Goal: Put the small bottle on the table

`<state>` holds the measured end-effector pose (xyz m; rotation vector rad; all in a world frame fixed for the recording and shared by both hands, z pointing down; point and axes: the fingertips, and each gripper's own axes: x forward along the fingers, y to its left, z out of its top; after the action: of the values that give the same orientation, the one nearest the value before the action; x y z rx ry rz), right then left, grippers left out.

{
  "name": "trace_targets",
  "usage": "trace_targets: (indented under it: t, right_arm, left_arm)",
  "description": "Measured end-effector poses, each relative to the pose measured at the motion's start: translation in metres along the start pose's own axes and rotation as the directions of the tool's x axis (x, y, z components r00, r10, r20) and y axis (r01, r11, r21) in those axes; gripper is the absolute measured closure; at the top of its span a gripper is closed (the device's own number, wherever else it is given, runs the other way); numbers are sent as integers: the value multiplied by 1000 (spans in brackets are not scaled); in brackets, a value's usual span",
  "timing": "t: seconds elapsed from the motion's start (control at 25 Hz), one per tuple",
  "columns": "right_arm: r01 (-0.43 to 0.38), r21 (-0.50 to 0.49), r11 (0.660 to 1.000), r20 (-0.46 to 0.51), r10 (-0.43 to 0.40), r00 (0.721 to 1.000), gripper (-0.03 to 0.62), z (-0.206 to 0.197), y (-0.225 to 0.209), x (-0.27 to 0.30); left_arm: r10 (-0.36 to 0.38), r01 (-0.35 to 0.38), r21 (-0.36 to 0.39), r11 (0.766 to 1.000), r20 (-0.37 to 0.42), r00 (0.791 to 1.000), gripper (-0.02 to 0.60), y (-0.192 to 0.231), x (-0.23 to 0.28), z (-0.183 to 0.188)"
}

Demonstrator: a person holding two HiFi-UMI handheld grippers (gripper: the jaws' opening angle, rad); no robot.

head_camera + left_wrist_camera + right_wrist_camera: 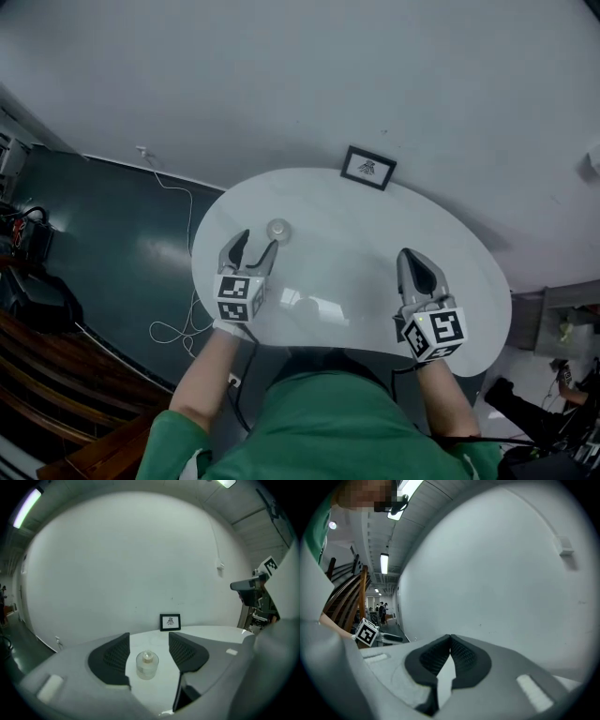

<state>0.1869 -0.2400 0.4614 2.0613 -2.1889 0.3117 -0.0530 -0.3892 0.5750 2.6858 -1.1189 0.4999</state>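
left gripper [255, 244]: jaws spread, gripping nothing, over the table's [356, 281] left side | small bottle [278, 230]: upright on the table just beyond those jaws, clear of both pads | right gripper [450, 639]: jaws clenched tip to tip, empty, over the table's right near part | framed picture [368, 167]: at the table's far edge

No words or numbers could be read. The framed card [367, 168] at upper centre of the head view bore a dark emblem, too small to decipher.
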Motion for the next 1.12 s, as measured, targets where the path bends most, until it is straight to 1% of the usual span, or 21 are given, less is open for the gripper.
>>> trace_targets:
  t: [0.08, 0.12, 0.24, 0.28, 0.4, 0.48, 0.6, 0.76, 0.92, 1.04, 1.12]
  right_arm:
    - [-17, -8, 1000, 26, 18, 999, 595, 9, 1, 3]
    - [-26, -10, 1000, 38, 27, 999, 595, 14, 2, 4]
    - [-50, -15, 999, 68, 51, 996, 595, 25, 7, 3]
    - [-56, -17, 998, 79, 57, 995, 595, 28, 9, 2]
    - [-65, -25, 998, 113, 68, 991, 595, 41, 13, -3]
    - [-63, -29, 998, 137, 66, 988, 595, 50, 10, -4]
    - [-57, -37, 998, 174, 63, 983, 595, 67, 5, -5]
    - [-62, -62, 996, 218, 74, 973, 595, 89, 3, -6]
    - [-74, -94, 993, 238, 94, 967, 595, 97, 5, -3]
    - [-87, -105, 991, 247, 111, 963, 595, 99, 11, -4]
    - [-93, -116, 989, 244, 119, 962, 595, 101, 15, -6]
  left_arm:
    - [-11, 10, 13, 1000, 55, 998, 394, -8, -13, 24]
    - [-17, 15, 25, 1000, 88, 996, 433, -13, -19, 35]
    - [-6, -1, 40, 999, 164, 986, 531, -26, -42, 68]
    - [5, -12, 36, 999, 178, 984, 548, -30, -51, 77]
    - [36, -47, 44, 998, 218, 975, 561, -40, -73, 102]
    - [45, -62, 65, 996, 238, 970, 561, -46, -81, 115]
    - [52, -75, 78, 994, 261, 964, 561, -50, -92, 131]
    - [111, -132, 51, 990, 297, 948, 561, -38, -108, 154]
    - [147, -168, 37, 985, 328, 933, 561, -32, -115, 163]
    - [164, -183, 24, 983, 336, 927, 560, -30, -120, 166]
    - [169, -192, 34, 981, 342, 924, 560, -28, -123, 167]
